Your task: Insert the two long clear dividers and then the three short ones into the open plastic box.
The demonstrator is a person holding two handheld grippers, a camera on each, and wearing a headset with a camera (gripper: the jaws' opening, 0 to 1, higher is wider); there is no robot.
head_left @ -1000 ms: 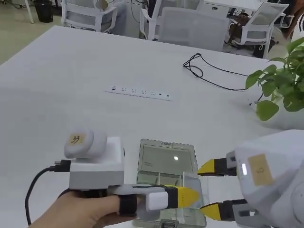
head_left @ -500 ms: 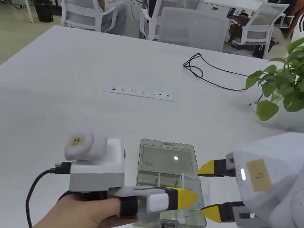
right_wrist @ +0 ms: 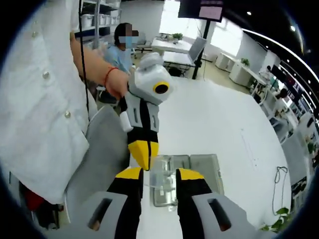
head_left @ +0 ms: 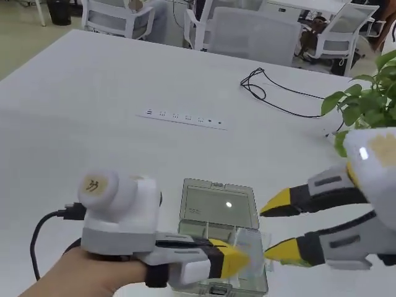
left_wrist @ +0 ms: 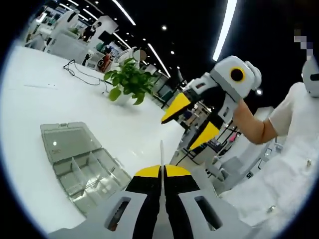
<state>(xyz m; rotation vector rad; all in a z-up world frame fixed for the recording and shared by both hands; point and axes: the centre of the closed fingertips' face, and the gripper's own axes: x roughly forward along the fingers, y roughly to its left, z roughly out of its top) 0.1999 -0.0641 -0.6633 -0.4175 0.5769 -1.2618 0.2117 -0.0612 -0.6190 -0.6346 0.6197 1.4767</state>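
Note:
The open clear plastic box [head_left: 210,213] lies on the white table near me, lid flat behind the base. In the left gripper view the box [left_wrist: 82,164] has some dividers standing in its base. My left gripper [head_left: 238,258] is shut on a clear divider [head_left: 252,244], held just over the right end of the base. That divider [left_wrist: 161,154] shows edge-on between the shut jaws. My right gripper [head_left: 275,228] hovers open to the right of the box, its yellow tips spread. In the right gripper view, the divider [right_wrist: 158,175] sits ahead of the open right gripper [right_wrist: 160,174].
A white power strip [head_left: 184,119] lies mid-table and a black cable [head_left: 272,93] loops behind it. A green plant [head_left: 365,105] stands at the right edge. Office chairs [head_left: 247,34] line the far side. A person sits in the background [right_wrist: 122,40].
The right gripper has risen and swung so its jaws point left at the box. The left gripper has tilted down a little with the divider in it.

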